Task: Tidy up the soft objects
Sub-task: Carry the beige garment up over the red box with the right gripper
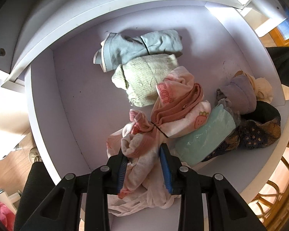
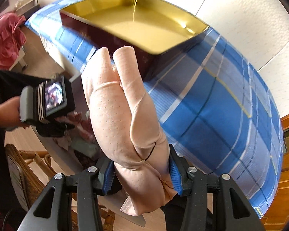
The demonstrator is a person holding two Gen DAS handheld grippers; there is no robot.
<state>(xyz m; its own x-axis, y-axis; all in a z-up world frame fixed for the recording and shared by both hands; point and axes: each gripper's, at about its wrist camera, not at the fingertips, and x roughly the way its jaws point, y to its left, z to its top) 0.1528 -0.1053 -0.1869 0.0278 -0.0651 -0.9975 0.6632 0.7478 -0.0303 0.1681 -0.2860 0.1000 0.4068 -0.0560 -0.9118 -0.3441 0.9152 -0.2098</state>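
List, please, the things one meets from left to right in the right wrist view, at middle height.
A hand holding the left gripper → folded peach cloth in the right gripper → blue plaid tablecloth.

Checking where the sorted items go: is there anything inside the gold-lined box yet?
No, the gold-lined box on the blue plaid cloth shows only its bare interior.

Two black plastic grippers with ribbed blue pads [image 1: 164, 165] and round silver screws [image 2: 192, 169]; a black sleeve [image 2: 7, 82].
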